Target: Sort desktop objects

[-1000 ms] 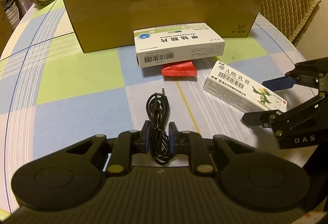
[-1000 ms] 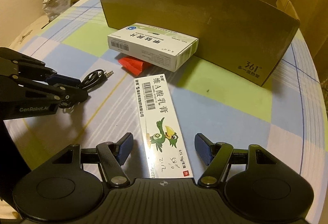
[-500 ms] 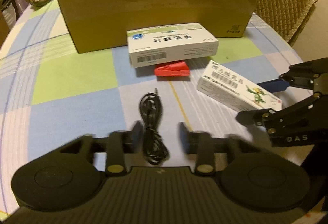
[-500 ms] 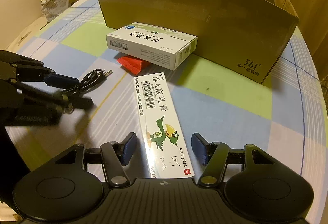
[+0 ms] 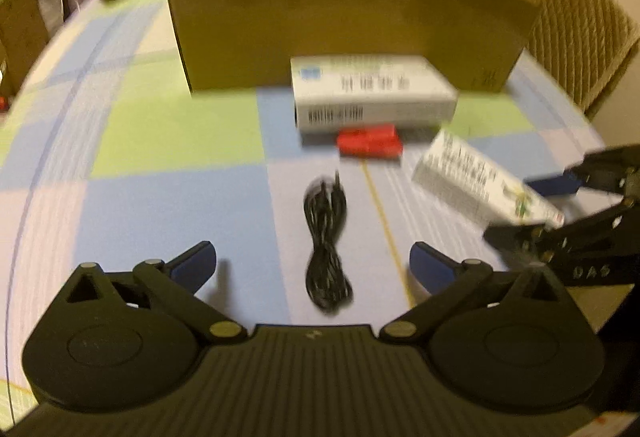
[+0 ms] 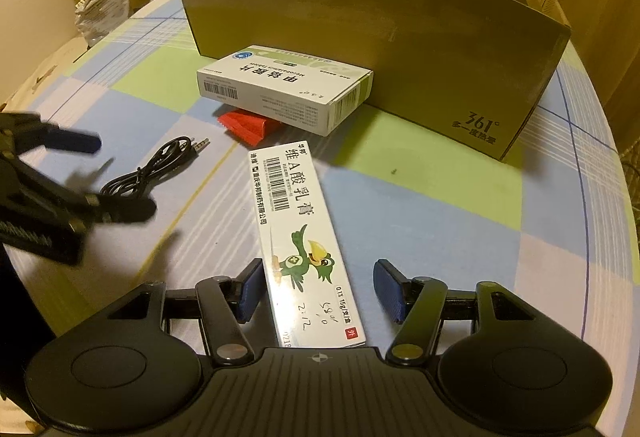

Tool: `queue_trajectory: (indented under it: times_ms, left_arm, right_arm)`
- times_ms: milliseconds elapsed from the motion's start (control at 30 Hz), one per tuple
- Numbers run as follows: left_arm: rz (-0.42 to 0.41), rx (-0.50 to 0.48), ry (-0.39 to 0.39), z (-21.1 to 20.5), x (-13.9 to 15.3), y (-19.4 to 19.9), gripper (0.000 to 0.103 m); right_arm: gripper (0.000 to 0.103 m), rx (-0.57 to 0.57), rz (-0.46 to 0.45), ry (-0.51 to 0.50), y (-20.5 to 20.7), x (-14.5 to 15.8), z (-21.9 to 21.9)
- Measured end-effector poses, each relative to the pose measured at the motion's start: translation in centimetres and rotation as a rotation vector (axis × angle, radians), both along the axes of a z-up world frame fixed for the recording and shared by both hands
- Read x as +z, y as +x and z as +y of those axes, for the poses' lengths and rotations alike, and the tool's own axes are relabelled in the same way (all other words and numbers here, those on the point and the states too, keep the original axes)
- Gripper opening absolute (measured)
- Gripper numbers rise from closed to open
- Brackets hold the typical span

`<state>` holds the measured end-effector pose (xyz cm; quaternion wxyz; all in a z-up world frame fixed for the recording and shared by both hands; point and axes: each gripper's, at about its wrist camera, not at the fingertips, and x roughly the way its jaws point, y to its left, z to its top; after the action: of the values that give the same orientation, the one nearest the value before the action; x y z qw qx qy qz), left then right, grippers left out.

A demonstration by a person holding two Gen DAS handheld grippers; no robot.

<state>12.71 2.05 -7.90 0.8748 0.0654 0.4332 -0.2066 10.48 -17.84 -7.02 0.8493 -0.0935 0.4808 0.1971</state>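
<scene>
Jaws wide: left gripper point(image 5: 313, 264) | checked tablecloth point(image 5: 168, 133) | quilted chair point(image 5: 580, 29)

The desk point(image 6: 420, 205) wears blue, green and white checks. The box point(image 6: 360, 37) is brown, the cable point(image 6: 152, 173) black, the packet point(image 6: 244, 123) red.

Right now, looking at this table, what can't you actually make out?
- Inside of the cardboard box: hidden by its tall front wall, both views.
- Red packet: partly tucked under the white medicine box; what it is, unclear.
- Print on the long ointment box: motion-blurred in the left view.
- Its near end: cut off behind the right claw body, right view.
- Left claw: blurred in the right view.
</scene>
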Motion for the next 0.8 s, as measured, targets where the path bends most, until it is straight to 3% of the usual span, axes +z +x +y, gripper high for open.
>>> queue_trajectory:
  times_ms: [100,333,533,600,700,800]
  left_arm:
    - [-0.057,-0.009,0.007,-0.1,0.4,-0.1,0.099]
    - [0.004,-0.061,0.08,-0.9,0.2,0.7,0.093]
    - [0.05,-0.085,0.049,-0.8,-0.3,0.6,0.06]
    - [0.062,-0.088,0.035,-0.9,-0.4,0.7,0.038]
    - [0.074,-0.088,0.032,-0.9,-0.7,0.8,0.019]
    - [0.075,-0.096,0.038,-1.1,-0.7,0.7,0.014]
  right_arm:
    - [0.058,-0.002,-0.001,0.003,0.1,0.0,0.0]
    - [0.058,-0.012,-0.006,0.01,0.0,0.0,-0.1]
    - [0.049,-0.009,-0.015,0.016,-0.1,0.1,-0.1]
    - [0.046,0.002,-0.023,0.016,-0.1,0.2,0.1]
    - [0.042,0.02,-0.024,0.011,0.0,0.2,0.4]
    - [0.037,0.033,-0.021,0.006,0.2,0.1,0.6]
